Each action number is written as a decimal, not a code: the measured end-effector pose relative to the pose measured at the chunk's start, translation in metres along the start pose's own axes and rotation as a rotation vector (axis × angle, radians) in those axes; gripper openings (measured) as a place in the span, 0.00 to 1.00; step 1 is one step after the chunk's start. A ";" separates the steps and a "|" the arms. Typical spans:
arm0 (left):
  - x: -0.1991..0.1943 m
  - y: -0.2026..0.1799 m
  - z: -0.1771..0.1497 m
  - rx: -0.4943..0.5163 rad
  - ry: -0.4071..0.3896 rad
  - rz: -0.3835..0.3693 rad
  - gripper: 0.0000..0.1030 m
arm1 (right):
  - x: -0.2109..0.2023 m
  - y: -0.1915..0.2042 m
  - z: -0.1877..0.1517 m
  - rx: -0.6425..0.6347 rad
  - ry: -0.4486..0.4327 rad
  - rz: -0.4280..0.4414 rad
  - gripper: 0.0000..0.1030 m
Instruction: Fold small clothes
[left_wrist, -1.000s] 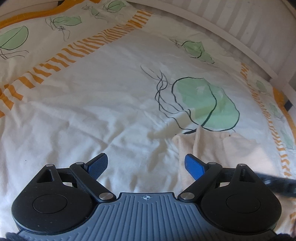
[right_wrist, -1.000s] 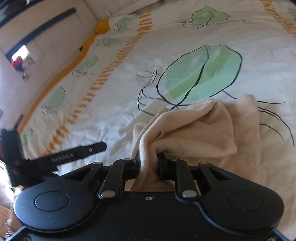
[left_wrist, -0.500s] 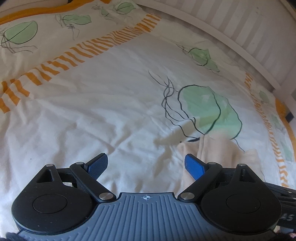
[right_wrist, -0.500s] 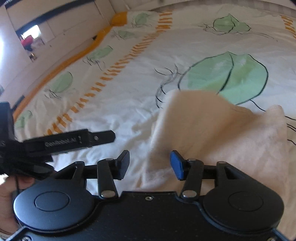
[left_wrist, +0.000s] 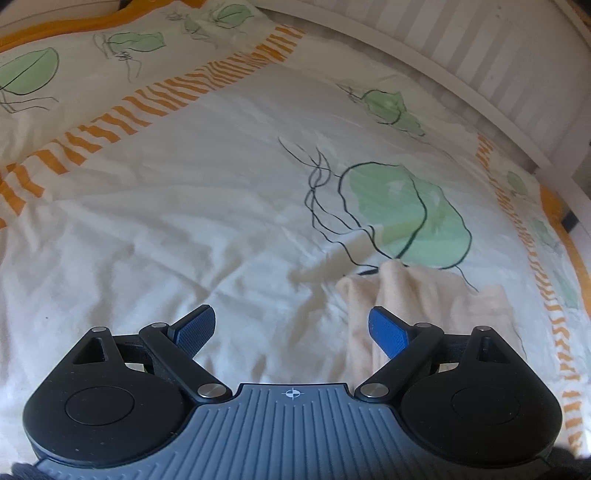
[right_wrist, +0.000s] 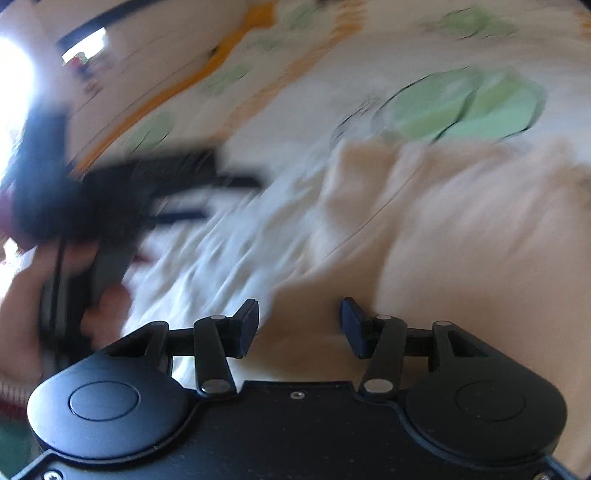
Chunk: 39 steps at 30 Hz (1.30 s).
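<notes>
A small peach-coloured garment (left_wrist: 424, 295) lies rumpled on the bedspread, right of centre in the left wrist view. My left gripper (left_wrist: 291, 328) hovers just left of it, open wide, with only bedspread between its blue pads (left_wrist: 389, 332). In the blurred right wrist view the same garment (right_wrist: 461, 221) fills the right half. My right gripper (right_wrist: 299, 325) stands open over the garment's near edge, its pads apart and pressing on nothing. The left gripper's black body (right_wrist: 110, 192) shows at the left there, held by a hand (right_wrist: 44, 295).
The white bedspread (left_wrist: 184, 221) carries green leaf prints and orange striped bands. A white slatted bed frame (left_wrist: 498, 55) runs along the far right side. A bright window (right_wrist: 14, 92) glares at the left of the right wrist view.
My right gripper let go of the peach garment, which dropped onto the bedspread, and then swung quickly, blurring its view. My left gripper stayed open and shifted only slightly.
</notes>
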<state>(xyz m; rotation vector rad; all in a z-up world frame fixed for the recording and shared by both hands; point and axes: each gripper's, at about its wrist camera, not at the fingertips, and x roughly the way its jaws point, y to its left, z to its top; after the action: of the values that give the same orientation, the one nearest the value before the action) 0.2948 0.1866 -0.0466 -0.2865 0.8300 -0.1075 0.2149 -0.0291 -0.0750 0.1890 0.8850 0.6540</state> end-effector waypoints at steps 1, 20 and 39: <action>0.000 -0.001 -0.001 0.005 -0.002 -0.002 0.88 | -0.002 0.007 -0.006 -0.032 -0.006 0.011 0.57; 0.002 -0.032 -0.021 0.151 0.010 -0.110 0.88 | -0.011 0.080 -0.074 -0.872 -0.180 -0.482 0.78; 0.031 -0.068 0.011 0.090 0.143 -0.190 0.80 | -0.052 0.019 -0.040 -0.368 -0.278 -0.302 0.11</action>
<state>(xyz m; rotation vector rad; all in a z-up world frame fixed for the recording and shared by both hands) 0.3250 0.1175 -0.0416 -0.2750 0.9358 -0.3454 0.1515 -0.0495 -0.0586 -0.1795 0.4999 0.4821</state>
